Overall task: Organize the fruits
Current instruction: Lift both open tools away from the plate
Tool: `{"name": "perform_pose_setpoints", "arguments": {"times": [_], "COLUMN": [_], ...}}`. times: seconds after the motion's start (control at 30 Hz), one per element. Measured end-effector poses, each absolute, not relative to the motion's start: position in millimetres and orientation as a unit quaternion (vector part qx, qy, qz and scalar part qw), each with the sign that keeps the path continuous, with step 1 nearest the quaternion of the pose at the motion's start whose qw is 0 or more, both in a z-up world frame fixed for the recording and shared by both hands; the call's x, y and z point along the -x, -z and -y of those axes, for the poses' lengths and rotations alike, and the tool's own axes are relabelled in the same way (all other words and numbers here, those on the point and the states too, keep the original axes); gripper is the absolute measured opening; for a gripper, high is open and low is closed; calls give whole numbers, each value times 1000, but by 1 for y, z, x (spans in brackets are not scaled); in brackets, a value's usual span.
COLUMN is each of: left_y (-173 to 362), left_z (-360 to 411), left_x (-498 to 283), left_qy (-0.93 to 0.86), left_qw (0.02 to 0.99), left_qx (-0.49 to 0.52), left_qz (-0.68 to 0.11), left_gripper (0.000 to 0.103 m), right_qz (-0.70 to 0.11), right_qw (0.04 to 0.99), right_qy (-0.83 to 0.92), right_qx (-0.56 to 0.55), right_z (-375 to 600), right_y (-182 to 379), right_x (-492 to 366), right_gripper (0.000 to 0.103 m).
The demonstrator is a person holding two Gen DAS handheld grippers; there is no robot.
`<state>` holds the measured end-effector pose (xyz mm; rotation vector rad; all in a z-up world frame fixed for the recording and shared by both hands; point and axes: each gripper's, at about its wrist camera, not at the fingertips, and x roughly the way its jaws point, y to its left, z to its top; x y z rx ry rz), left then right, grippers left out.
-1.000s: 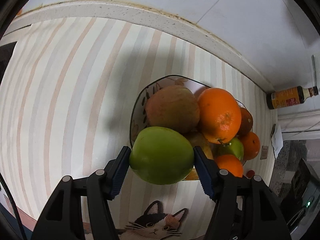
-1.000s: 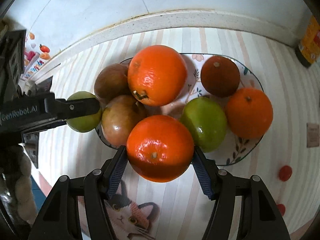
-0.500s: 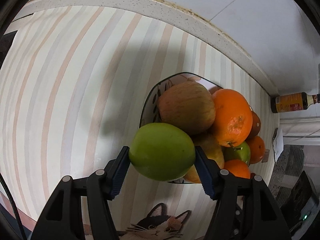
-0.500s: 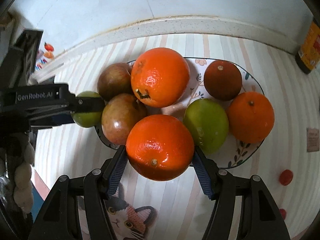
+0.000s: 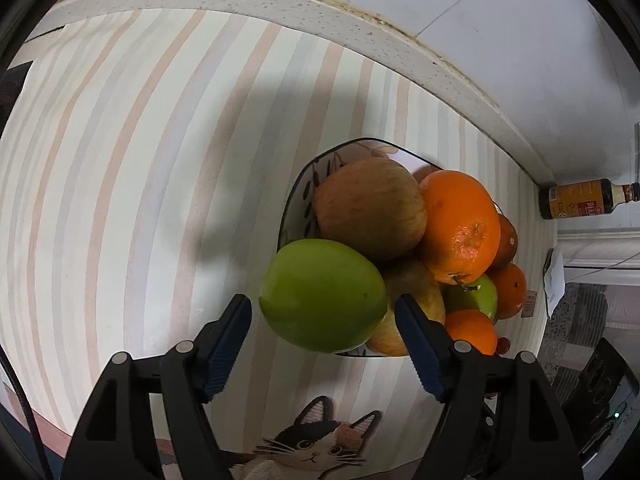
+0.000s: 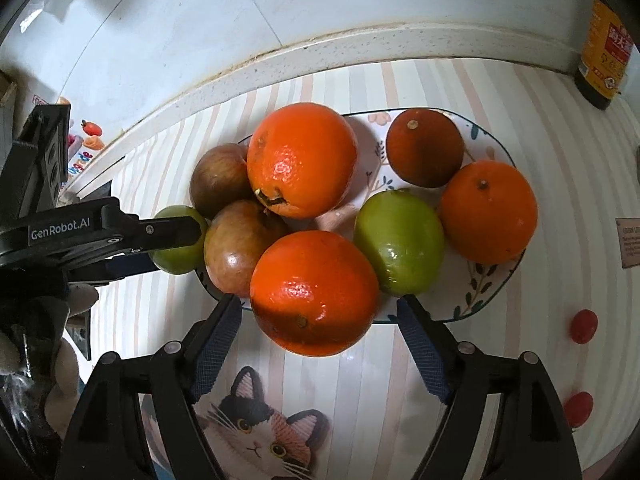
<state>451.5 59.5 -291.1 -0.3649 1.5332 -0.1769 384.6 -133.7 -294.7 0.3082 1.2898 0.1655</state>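
Striped tablecloth [image 6: 440,380], patterned ceramic plate [image 6: 486,280]: my left gripper [image 5: 323,322] just released green apple [image 5: 322,294]; right gripper [image 6: 319,320] just released glossy orange [image 6: 314,292].

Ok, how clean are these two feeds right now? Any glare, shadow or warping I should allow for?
Left wrist view: sharp, but the fisheye bends the mat stripes; a dark shadow lies on the mat left of the plate; the green apple is evenly lit. Right wrist view: also sharp; bright glare spots on the near orange and the top orange; black vignette in the corners.
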Motion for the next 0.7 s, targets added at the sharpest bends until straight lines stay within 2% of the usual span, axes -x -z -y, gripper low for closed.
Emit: {"name": "perform_pose_setpoints", "arguments": {"times": [0.07,0.17,0.27,0.33,0.7], "left_y": [288,280,266,253,196], "left_z": [-61,-61,-60,-60,-43], "left_x": [-451,-450,-447,-442,-374], "left_qy": [78,76,70,60,31], "left_qw": [705,713,728,745,804], "left_qx": [162,152,129,108,-8], "left_qz": [-686,-680,-670,-656,-594], "left_gripper": [89,89,90,95,95], "right_qz": [-598,-594,-588,-587,-569], "right_qw": [785,789,796,798,819], "right_qy": [-76,-65,-51,-37,13], "right_qx": [-143,-141,-136,-128,-81], "right_z": [137,141,145,149,163], "right_y": [291,283,271,263,206], "right_x": [-382,-378,-374,-372,-343], "right_gripper": [85,93,93,94,94]}}
